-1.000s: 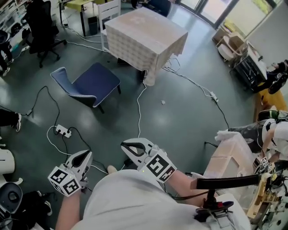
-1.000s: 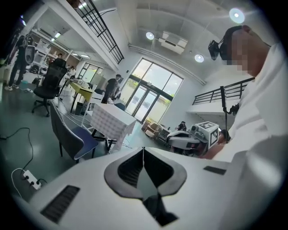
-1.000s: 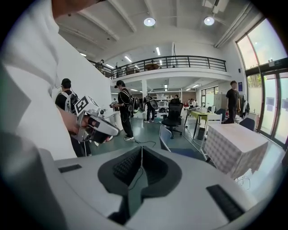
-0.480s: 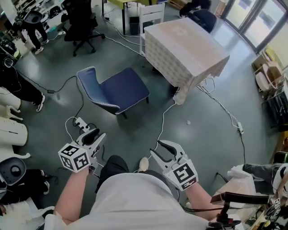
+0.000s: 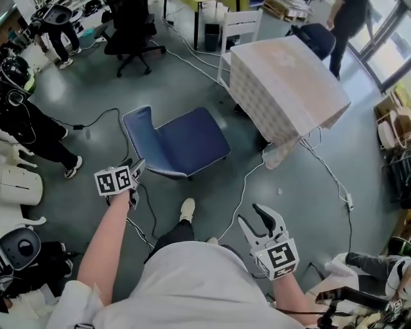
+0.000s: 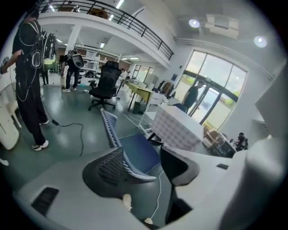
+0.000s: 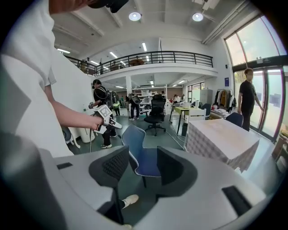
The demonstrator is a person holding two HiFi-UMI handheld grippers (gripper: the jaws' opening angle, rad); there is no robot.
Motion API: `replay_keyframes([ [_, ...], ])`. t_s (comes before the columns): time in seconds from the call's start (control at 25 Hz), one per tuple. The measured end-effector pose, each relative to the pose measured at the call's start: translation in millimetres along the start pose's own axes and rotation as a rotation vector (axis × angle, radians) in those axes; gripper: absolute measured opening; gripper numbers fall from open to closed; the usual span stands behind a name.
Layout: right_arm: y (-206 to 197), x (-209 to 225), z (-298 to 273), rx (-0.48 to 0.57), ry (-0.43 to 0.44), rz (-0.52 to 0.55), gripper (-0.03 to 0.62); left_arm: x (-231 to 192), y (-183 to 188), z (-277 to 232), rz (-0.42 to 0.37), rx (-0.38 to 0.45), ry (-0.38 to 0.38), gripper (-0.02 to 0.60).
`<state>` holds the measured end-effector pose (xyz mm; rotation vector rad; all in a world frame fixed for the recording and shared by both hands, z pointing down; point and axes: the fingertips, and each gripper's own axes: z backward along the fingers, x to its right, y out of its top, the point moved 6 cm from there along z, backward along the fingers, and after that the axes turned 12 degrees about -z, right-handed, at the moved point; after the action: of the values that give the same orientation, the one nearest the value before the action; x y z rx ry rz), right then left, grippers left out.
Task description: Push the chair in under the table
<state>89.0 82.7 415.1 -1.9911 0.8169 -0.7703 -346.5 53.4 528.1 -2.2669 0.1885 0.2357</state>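
The blue chair stands on the grey floor a little way from the table with a checked cloth, its backrest toward me. My left gripper reaches out to just short of the backrest's near edge, not touching it. Its jaws are opening with nothing between them. In the left gripper view the chair shows through the gap of the left gripper. My right gripper hangs back by my body, its jaws also opening and empty. The right gripper view shows the right gripper, the chair and the table beyond.
A white chair and a dark blue chair stand at the table's far sides. A black office chair is at the back. Cables trail over the floor. People stand at the left and top right.
My left arm has stretched forward to the chair's backrest. Both grippers' jaws have spread apart. I have stepped closer, so the chair and table sit nearer in the head view.
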Motion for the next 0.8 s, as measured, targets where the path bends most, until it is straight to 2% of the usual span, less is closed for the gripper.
replay_keyframes([
  [0.08, 17.9, 4.6, -17.8, 0.0, -0.033, -0.008, 0.193, -41.2, 2.6, -33.8, 0.048, -0.075, 0.048, 0.261],
  [0.2, 40.8, 12.1, -48.5, -0.005, -0.079, -0.033, 0.193, -83.0, 8.9, -76.5, 0.138, -0.148, 0.041, 0.265],
  [0.32, 56.5, 12.4, -73.9, -0.012, -0.116, -0.077, 0.193, -101.4, 10.3, -107.2, 0.173, -0.216, 0.02, 0.264],
  [0.44, 65.4, 15.6, -96.3, -0.025, -0.137, -0.102, 0.193, -112.1, 6.8, -129.2, 0.267, -0.252, 0.001, 0.261],
  [0.64, 67.5, 28.6, -111.7, -0.067, -0.154, -0.13, 0.193, -107.6, 2.8, -141.8, 0.294, -0.259, 0.031, 0.141],
  [0.8, 73.1, 42.5, -124.4, -0.072, -0.139, -0.117, 0.193, -105.4, 4.6, -146.2, 0.377, -0.227, 0.07, 0.086],
])
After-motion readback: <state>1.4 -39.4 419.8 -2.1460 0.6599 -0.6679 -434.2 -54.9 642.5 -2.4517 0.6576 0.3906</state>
